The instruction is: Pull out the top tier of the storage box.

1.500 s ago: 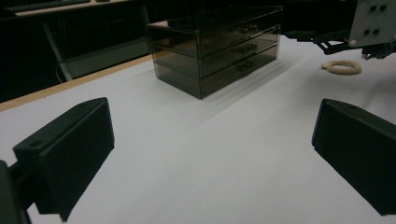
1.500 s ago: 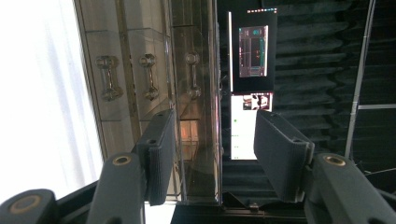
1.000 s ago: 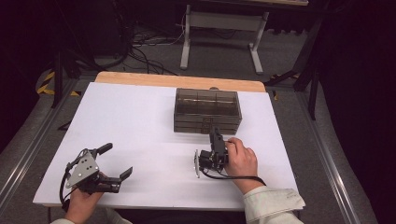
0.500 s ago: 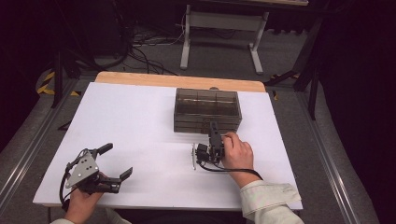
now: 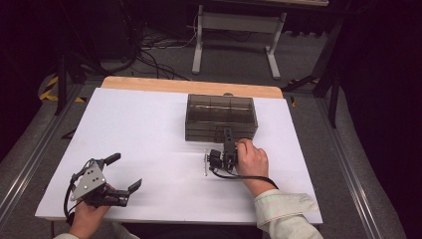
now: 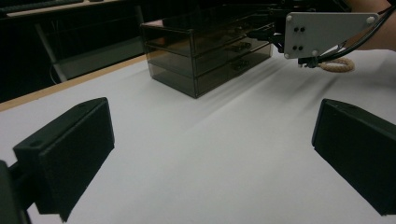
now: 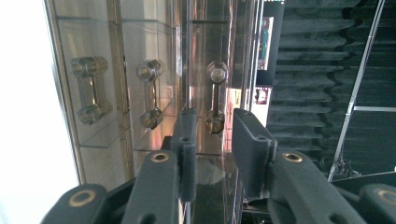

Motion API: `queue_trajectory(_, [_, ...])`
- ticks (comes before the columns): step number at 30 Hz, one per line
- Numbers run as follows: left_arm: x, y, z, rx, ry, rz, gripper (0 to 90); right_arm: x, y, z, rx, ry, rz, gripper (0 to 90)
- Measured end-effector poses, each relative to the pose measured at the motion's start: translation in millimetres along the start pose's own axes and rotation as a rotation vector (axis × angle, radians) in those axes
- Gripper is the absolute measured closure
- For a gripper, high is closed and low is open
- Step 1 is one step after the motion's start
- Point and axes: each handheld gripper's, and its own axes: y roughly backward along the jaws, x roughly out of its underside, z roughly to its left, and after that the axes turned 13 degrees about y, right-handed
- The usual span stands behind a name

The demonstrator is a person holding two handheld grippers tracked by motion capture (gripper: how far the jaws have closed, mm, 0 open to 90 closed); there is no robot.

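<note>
A smoked clear drawer box (image 5: 221, 117) stands at the middle back of the white table, with three stacked drawers (image 6: 205, 60). My right gripper (image 5: 228, 133) is rolled on its side with its tips at the box front. In the right gripper view its jaws (image 7: 214, 116) have just been closing around the top drawer's handle (image 7: 215, 95). The handle is between them, with thin gaps left on both sides. My left gripper (image 5: 124, 172) rests open near the table's front left corner, nothing between its jaws (image 6: 210, 149). The right gripper's grey plate (image 6: 327, 32) shows beside the box.
The white tabletop (image 5: 149, 129) has a wooden strip (image 5: 189, 87) along its far edge. A metal stand (image 5: 234, 30) and cables (image 5: 159, 55) are on the floor behind. Two lower drawer handles (image 7: 88, 88) lie left of the jaws.
The right hand has moved forward to the drawer box and its jaws have narrowed. The left gripper has stayed in place.
</note>
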Motion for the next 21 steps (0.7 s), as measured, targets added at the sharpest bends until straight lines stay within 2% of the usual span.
queue_trajectory(6, [0.0,0.1,-0.1,0.000,-0.001,-0.001,0.2,1.0,-2.2,0.6,0.006,-0.012,0.009,77.0])
queue_trajectory(12, [0.1,-0.1,-0.3,-0.002,-0.001,0.000,0.2,1.1,-3.1,1.3,0.005,-0.002,0.012,80.3])
queue_trajectory(21, [0.1,0.0,-0.3,-0.005,-0.002,-0.003,0.2,1.3,-3.3,-0.4,-0.002,-0.010,0.004,80.6])
